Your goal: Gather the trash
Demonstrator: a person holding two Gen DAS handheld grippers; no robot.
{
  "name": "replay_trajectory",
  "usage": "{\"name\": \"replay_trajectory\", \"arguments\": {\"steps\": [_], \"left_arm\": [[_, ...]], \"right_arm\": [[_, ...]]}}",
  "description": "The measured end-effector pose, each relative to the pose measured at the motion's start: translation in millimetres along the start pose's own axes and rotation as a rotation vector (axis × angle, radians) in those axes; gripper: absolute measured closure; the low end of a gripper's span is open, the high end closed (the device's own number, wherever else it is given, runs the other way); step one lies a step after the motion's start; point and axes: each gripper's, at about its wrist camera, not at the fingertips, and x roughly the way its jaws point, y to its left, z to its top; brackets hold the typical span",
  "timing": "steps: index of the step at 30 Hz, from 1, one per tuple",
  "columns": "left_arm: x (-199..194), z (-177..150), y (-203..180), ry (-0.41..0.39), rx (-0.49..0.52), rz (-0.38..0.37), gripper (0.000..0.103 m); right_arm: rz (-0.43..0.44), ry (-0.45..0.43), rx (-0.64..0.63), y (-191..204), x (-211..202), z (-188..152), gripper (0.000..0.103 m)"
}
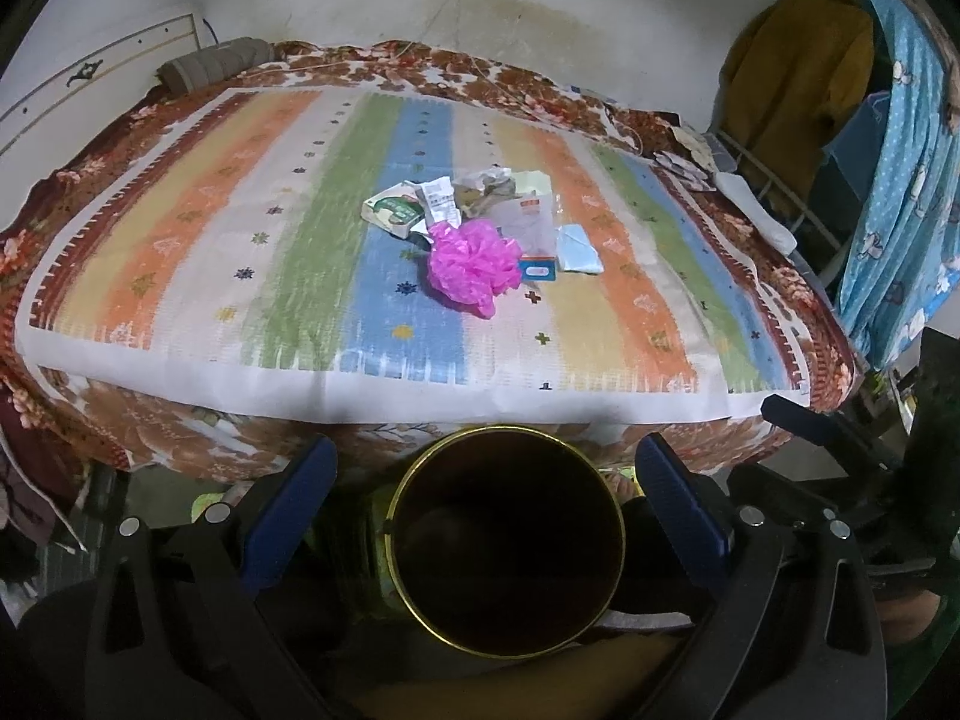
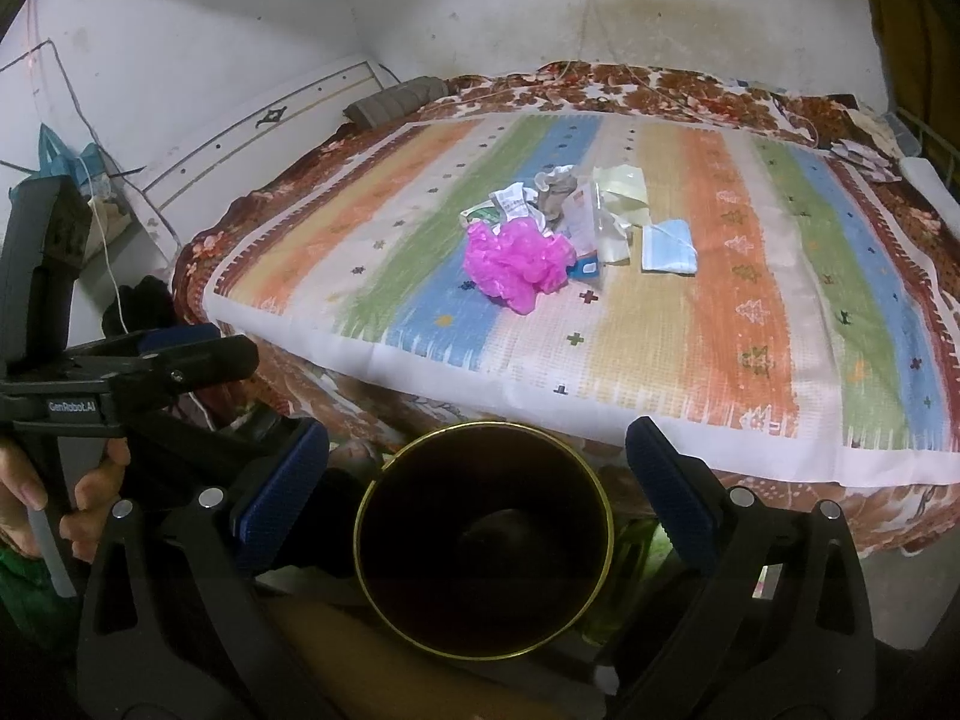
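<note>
Left gripper (image 1: 486, 492) wide, holding nothing; right gripper (image 2: 480, 480) same. Both over dark bin (image 1: 507, 546) below bed (image 1: 180, 438) edge. Trash pile (image 1: 480, 234) straight ahead, mid-bed, well apart; neither gripper clearly nearer.

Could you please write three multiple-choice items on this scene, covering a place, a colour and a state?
1. Where does the trash pile lie?
A. mid-mat
B. in the bin
C. on the floor

2. What colour is the crumpled plastic bag?
A. green
B. pink
C. black

3. How does the left hand-held gripper stand?
A. shut on paper
B. shut on the bin
C. open, holding nothing

Answers: 1 A, the pile sits on the striped mat; 2 B, it is bright pink; 3 C, its jaws are spread above the bin.
</note>
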Motion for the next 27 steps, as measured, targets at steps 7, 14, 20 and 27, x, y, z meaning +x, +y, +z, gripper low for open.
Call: {"name": "replay_trajectory", "arguments": {"steps": [7,14,20,27], "left_arm": [[0,0,1,-0.004,-0.003,0.005,0.006],[3,17,6,-0.012,-0.032,-0.037,0.006],[18,42,7,0.031,-0.030,-0.044,0.006],[39,68,6,0.060,0.030,0.033,0.006]], "right_arm": [[0.028,0.008,0.003,-2,1,4,0.009],[0.034,0.009,0.006,-3,3,13,0.009],[0.019,0.002,-0.008,-8,7,39,0.009],[0.013,0.023,0.039,-27,19,64,0.009]]}}
